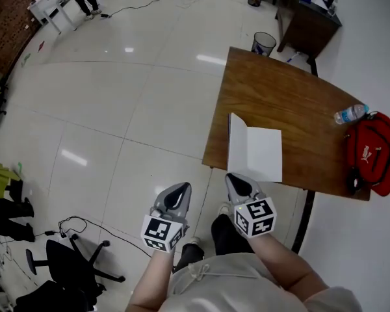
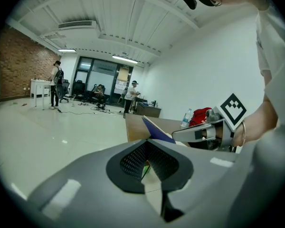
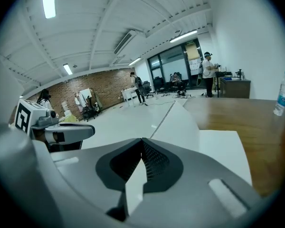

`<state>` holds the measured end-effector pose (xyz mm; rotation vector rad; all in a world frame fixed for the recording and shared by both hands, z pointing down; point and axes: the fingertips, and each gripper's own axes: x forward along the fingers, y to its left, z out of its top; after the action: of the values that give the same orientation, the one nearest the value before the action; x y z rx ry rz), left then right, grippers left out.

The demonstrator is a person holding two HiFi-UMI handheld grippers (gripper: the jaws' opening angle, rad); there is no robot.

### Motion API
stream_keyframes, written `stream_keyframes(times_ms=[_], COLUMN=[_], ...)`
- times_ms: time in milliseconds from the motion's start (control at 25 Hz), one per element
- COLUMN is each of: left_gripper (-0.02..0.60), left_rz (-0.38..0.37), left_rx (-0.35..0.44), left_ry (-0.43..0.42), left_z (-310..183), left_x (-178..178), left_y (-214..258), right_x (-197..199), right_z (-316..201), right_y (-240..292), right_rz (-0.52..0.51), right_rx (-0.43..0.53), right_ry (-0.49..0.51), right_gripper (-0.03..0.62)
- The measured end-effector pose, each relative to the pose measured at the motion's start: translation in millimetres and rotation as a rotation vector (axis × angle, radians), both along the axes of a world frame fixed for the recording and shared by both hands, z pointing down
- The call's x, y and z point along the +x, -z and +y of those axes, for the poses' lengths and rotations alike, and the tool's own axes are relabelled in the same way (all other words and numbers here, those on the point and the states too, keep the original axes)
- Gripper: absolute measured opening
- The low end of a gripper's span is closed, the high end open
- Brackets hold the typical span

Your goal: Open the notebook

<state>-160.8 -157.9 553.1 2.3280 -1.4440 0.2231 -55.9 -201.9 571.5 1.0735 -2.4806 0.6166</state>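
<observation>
Notebook (image 1: pixel 259 152) lies open at the near edge of the worktop (image 1: pixel 279 96), white pages up, left cover (image 1: pixel 230 138) tilted up. Left gripper (image 1: pixel 176 194) and right gripper (image 1: pixel 238 182): fingers closed tip to tip, holding nothing, both short of the worktop. To flatten it, ease the cover outward and down with the left while the right steadies the page. Only the left gripper view shows the cover's blue outer face.

White tile floor (image 1: pixel 117 109), brick wall (image 3: pixel 99 82), wooden table (image 1: pixel 279 96) — ceiling strip lights (image 3: pixel 48 1)
</observation>
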Motion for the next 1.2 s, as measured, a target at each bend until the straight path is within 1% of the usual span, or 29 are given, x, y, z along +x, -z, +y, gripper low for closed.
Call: stream_keyframes(times_ms=[200,360,560,720,840,960,1120,1200], left_gripper=[0.006,0.005,0.006,0.005,0.005,0.005,0.005,0.005], left_rz=[0.009,0.022,0.039,0.043,0.050,0.051,0.032,0.037], left_rx=[-0.062,-0.119,-0.170,-0.187,-0.167,-0.112,-0.017,0.038], left_ry=[0.081,0.135,0.165,0.176,0.173,0.150,0.074,0.036], left_z=[19.1,35.3,43.7,42.7,37.3,27.7,3.5,-8.0], left_x=[-19.5,-31.6,-35.3,-36.4,-34.4,-29.5,-13.3,-2.1], left_y=[-28.9,-56.3,-86.8,-96.0,-83.6,-53.3,-7.9,19.4], right_x=[-26.2,-38.6,-39.4,-40.3,-36.8,-26.8,2.5,22.9], right_z=[11.8,18.6,19.2,17.2,14.5,8.1,-7.7,-13.9], right_y=[-42.7,-81.2,-115.4,-117.5,-102.1,-73.1,-24.2,4.1], right_rz=[0.017,0.034,0.065,0.053,0.016,-0.028,-0.053,-0.053], right_rx=[-0.073,-0.128,-0.168,-0.169,-0.160,-0.131,-0.025,0.039], right_ry=[0.068,0.099,0.100,0.108,0.089,0.042,-0.039,-0.083], right_gripper=[0.012,0.012,0.008,0.008,0.008,0.008,0.008,0.008])
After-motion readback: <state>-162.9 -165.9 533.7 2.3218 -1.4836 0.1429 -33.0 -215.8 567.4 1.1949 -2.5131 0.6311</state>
